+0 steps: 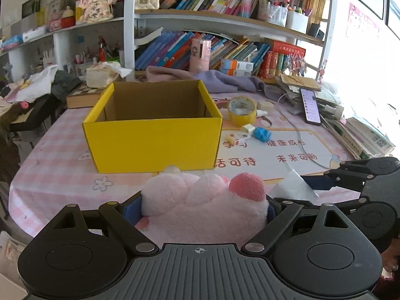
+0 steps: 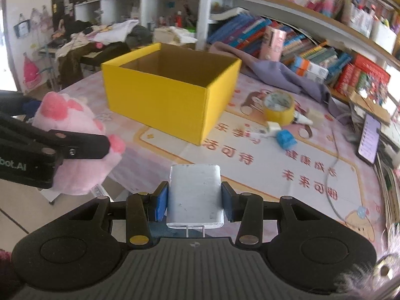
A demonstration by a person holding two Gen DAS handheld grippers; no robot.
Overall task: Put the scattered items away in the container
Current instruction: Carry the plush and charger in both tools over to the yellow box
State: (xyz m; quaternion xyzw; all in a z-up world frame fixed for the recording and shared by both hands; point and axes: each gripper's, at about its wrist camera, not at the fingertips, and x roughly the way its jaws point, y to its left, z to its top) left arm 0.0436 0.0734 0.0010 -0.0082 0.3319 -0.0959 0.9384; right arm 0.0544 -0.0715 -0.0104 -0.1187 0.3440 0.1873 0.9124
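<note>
Clearly both claws are loaded. Between the blue pads of the left gripper (image 1: 205, 207) sits a pink plush toy (image 1: 200, 200), its jaws spread wide because the toy is bulky, and the soft pile bulges up over the pads; in the right wrist view the same toy shows at the left edge with a black finger laid across it. The right gripper (image 2: 194, 201) is closed to a narrow gap on a white charger block (image 2: 195, 195), held by its two flat sides with its metal prongs pointing back toward the camera, which looks like a steady hold for a hard, smooth thing. Just beyond both claws stands the yellow box (image 1: 152, 140), open at the top and, as far as its inside shows, with nothing in it yet; each gripper is short of its near wall, so I judge that both loads are being carried toward it and neither is over the opening. Further out, to the right of the box on the pink table mat (image 1: 275, 155), more scattered things wait: a roll of yellow tape (image 1: 242, 111), a small blue toy (image 1: 262, 133) and a few little white pieces near it. A phone (image 1: 310, 106) lies beside a heap of books at the table's edge.
</note>
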